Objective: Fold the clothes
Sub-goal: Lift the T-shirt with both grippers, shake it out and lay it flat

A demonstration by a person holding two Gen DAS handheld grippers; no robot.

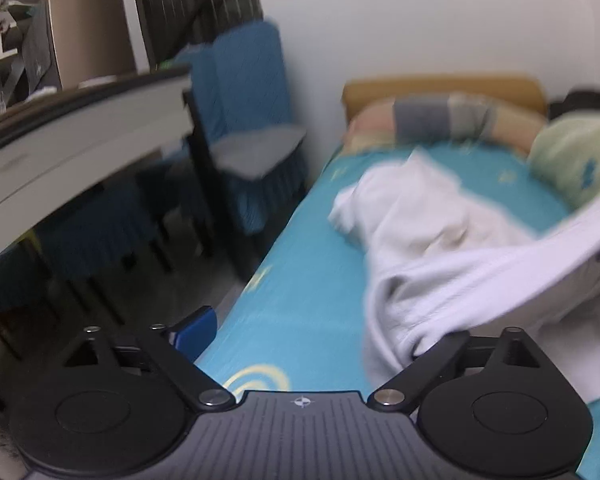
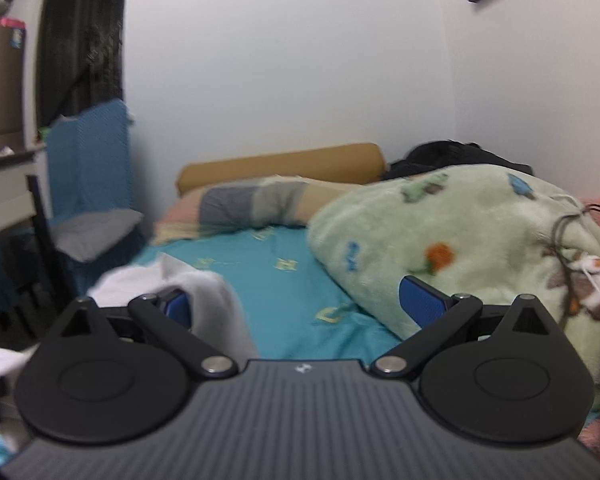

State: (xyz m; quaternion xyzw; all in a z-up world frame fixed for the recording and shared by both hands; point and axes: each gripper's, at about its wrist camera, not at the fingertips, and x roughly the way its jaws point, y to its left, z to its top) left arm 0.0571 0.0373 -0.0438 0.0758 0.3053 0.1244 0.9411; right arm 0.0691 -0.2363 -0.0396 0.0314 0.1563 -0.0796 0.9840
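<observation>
Looking at the bed first: turquoise sheet (image 1: 300, 280) with yellow motifs, pretty blurry in both views.
White garment (image 1: 440, 248): crumpled on the sheet, one part lifted and stretched toward the right edge of the left wrist view; some of it drapes over the left gripper's right finger.
Left gripper (image 1: 312, 328): fingers spread wide, blue pad (image 1: 194, 330) showing on the left one, the right one buried under cloth, so it's not pinching anything as far as I can see.
Right gripper (image 2: 300, 304): fingers wide apart too; the white cloth sits against the left blue pad (image 2: 179, 307), the other pad is bare.
Green blanket (image 2: 460, 240): bunched on the right of the bed, printed with little animals.
Pillow (image 2: 260, 200): at the head, below a tan headboard (image 2: 280, 164).
Chair (image 1: 252, 128): blue-covered, beside the bed near a white table (image 1: 80, 140).
</observation>
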